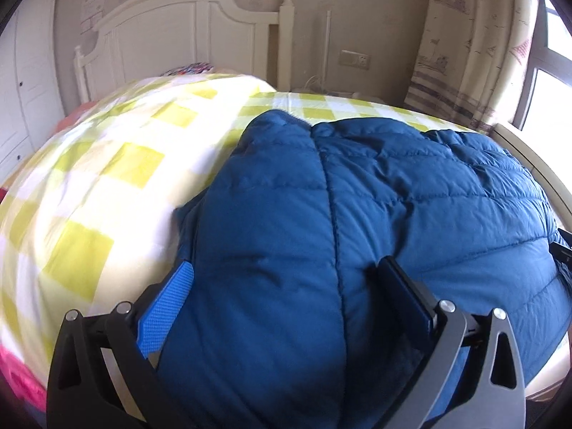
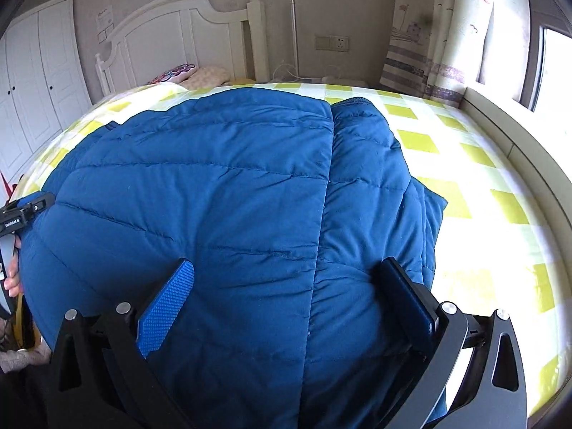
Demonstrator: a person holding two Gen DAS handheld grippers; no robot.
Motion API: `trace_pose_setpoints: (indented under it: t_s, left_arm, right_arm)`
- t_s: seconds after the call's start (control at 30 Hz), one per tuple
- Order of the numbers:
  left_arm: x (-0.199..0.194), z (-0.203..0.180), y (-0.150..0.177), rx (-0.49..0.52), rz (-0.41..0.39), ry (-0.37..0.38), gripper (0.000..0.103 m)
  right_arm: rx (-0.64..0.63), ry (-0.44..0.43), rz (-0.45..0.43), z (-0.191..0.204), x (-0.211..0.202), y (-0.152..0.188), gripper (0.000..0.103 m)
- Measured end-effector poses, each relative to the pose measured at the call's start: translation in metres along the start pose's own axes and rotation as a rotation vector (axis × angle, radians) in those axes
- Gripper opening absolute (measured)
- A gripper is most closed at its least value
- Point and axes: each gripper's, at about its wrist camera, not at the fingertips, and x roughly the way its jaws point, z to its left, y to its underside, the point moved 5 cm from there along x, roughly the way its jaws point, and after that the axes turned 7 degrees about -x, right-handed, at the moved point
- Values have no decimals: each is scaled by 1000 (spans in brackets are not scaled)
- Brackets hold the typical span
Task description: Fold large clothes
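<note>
One blue quilted jacket (image 2: 221, 214), two grippers, two pillows (image 2: 193, 73) ahead, one checked sheet (image 2: 482, 186), one headboard (image 2: 171, 32).

Small white print on left gripper (image 2: 21, 214), unreadable

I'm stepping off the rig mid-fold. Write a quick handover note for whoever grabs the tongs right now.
Left tongs: open, fingers spread over the near end of the blue puffer jacket, gripping nothing.
Right tongs: open too, over the same near end further right.
Jacket lies on the yellow-checked bedspread, with layers stacked along its right edge, so it looks partly folded.
Left: close on the near end and fold it toward the headboard, probably.
</note>
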Motion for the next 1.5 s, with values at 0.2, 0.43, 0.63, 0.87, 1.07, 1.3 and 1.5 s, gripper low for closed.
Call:
trace_pose_setpoints:
  t_s: [0.2,0.43,0.63,0.87,1.07,1.3,1.5]
  left_arm:
    - [-40,-22,0,-13,-18,0,100]
    - [-17,-100,36,249,-23,-57,101]
    - [-18,-92,41,247,-44,-12,101]
    - [-18,-93,43,244,-49,-10,101]
    - [-19,-91,41,248,-34,-4,101]
    - [-54,-89,-19,234,-98,75,101]
    - [12,-81,-86,232,-72,-69,101]
  right_arm:
    - [-52,68,-52,34,-27,-13,98]
    - [-396,0,-1,143,-6,-4,99]
    - [-335,-35,18,115,-16,-8,98]
    - [-121,66,6,28,-22,11,99]
    - [-114,76,78,28,-17,12,98]
    - [-264,94,7,54,-48,-35,98]
    - [-97,35,-67,38,-20,-80,98]
